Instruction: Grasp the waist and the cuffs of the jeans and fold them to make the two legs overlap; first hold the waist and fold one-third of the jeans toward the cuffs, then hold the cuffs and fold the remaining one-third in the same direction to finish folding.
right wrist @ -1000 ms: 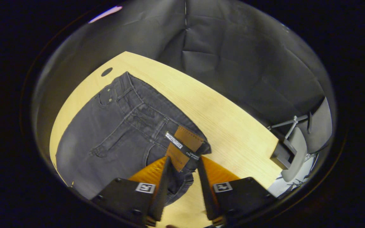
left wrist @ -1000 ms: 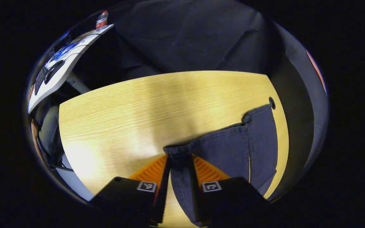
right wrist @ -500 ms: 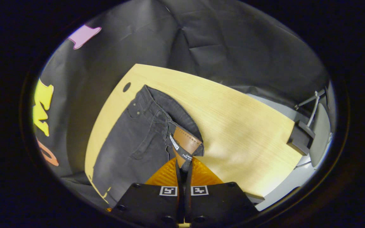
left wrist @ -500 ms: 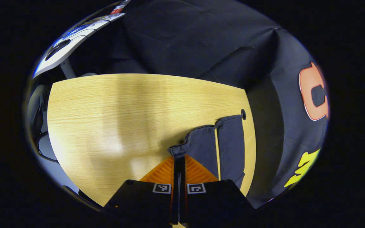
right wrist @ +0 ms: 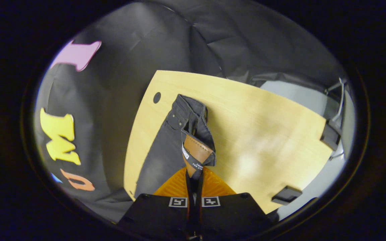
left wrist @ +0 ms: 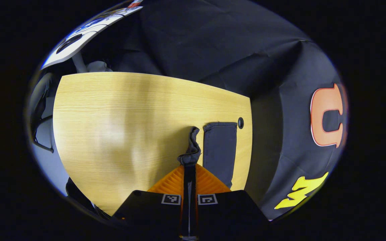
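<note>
Left gripper (left wrist: 189, 167), fingers pressed together on the hem of one cuff (left wrist: 190, 147), holds that leg raised edge-on above the wooden surface (left wrist: 119, 113), while the other leg (left wrist: 219, 147) lies flat just beside it, near the round cable hole (left wrist: 240, 123). Right gripper (right wrist: 194, 177) pinches the waistband at the brown leather patch (right wrist: 196, 152), so the near half of the waist stands up and hangs from the fingers; the far half of the jeans (right wrist: 166, 144) rests on the surface by its left edge. Gripping waist and cuff on the same side lets the whole leg be lifted as one panel and swung over its twin, which appears to be the step in hand: making the two legs overlap. The lengthwise fold looks about half made, since the raised leg is near vertical and not yet laid down. Both thirds-folds remain. Risk, as judged: uneven lowering could leave the seams misaligned or the cloth bunched.
</note>
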`<move>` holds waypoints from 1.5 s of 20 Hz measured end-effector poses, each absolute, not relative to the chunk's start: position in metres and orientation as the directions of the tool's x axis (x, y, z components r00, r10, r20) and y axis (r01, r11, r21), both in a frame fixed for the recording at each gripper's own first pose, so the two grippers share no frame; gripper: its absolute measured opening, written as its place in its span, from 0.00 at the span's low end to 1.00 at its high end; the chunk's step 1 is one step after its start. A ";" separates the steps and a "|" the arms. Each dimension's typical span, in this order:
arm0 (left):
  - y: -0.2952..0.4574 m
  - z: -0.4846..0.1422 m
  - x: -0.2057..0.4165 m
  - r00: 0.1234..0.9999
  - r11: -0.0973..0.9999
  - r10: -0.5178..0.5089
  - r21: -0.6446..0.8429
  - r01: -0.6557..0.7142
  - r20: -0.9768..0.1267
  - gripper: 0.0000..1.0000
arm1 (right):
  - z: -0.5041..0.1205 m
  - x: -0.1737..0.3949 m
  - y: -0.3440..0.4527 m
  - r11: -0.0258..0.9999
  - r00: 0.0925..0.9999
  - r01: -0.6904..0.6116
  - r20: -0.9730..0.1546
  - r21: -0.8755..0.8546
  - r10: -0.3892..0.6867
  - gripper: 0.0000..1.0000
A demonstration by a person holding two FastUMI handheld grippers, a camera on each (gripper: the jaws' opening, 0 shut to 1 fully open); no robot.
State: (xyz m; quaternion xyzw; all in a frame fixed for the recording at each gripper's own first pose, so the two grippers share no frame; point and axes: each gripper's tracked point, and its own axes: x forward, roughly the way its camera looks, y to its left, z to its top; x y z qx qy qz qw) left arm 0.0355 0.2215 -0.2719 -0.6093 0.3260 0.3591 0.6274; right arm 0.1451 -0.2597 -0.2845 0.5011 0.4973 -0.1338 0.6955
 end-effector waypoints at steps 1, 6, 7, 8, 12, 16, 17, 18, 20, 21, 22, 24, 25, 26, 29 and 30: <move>0.224 -0.271 0.046 0.526 -0.018 0.044 -0.527 -0.850 -0.849 0.05 | -0.285 0.154 -0.261 0.438 0.458 0.699 -0.825 0.565 0.332 0.01; 0.239 -0.266 0.095 0.496 -0.120 0.016 -0.494 -0.861 -0.868 0.04 | -0.275 0.203 -0.263 0.346 0.423 0.739 -0.798 0.578 0.429 0.01; 0.242 -0.263 0.107 0.490 -0.126 0.016 -0.487 -0.864 -0.872 0.04 | -0.274 0.217 -0.265 0.340 0.423 0.742 -0.796 0.579 0.433 0.01; 0.245 -0.263 0.119 0.486 -0.125 0.022 -0.485 -0.866 -0.874 0.04 | -0.273 0.232 -0.265 0.332 0.423 0.744 -0.793 0.580 0.437 0.01; 0.255 -0.264 0.181 0.522 -0.063 0.021 -0.522 -0.851 -0.853 0.05 | -0.288 0.285 -0.263 0.288 0.436 0.756 -0.780 0.588 0.449 0.01; 0.265 -0.291 0.238 0.550 0.026 0.033 -0.550 -0.835 -0.834 0.04 | -0.321 0.317 -0.261 0.236 0.438 0.775 -0.768 0.586 0.469 0.01; 0.263 -0.304 0.245 0.545 0.047 0.027 -0.544 -0.838 -0.838 0.04 | -0.327 0.324 -0.260 0.215 0.445 0.776 -0.756 0.593 0.480 0.01; 0.261 -0.317 0.251 0.546 0.046 0.019 -0.545 -0.837 -0.837 0.04 | -0.336 0.330 -0.258 0.206 0.448 0.776 -0.751 0.596 0.485 0.00; 0.257 -0.330 0.252 0.538 0.042 0.004 -0.537 -0.843 -0.843 0.05 | -0.349 0.339 -0.254 0.203 0.448 0.777 -0.750 0.596 0.487 0.01; 0.258 -0.337 0.255 0.534 0.045 0.006 -0.533 -0.845 -0.846 0.04 | -0.355 0.342 -0.252 0.207 0.449 0.775 -0.751 0.597 0.484 0.01; 0.259 -0.345 0.262 0.533 0.041 0.011 -0.532 -0.846 -0.846 0.04 | -0.358 0.345 -0.252 0.206 0.456 0.772 -0.749 0.602 0.481 0.01; 0.258 -0.355 0.273 0.542 0.068 0.004 -0.540 -0.839 -0.841 0.04 | -0.361 0.348 -0.251 0.190 0.472 0.765 -0.736 0.615 0.485 0.01; 0.259 -0.360 0.280 0.544 0.091 -0.003 -0.542 -0.836 -0.839 0.04 | -0.362 0.348 -0.252 0.176 0.478 0.764 -0.728 0.620 0.491 0.01; 0.258 -0.363 0.284 0.540 0.113 -0.011 -0.538 -0.836 -0.842 0.04 | -0.361 0.349 -0.253 0.161 0.489 0.761 -0.720 0.628 0.493 0.01; 0.252 -0.362 0.280 0.523 0.152 -0.028 -0.520 -0.840 -0.852 0.11 | -0.357 0.350 -0.254 0.163 0.520 0.738 -0.706 0.655 0.480 0.19; 0.248 -0.358 0.276 0.518 0.147 -0.031 -0.516 -0.844 -0.855 0.14 | -0.353 0.347 -0.252 0.189 0.522 0.725 -0.708 0.662 0.476 0.25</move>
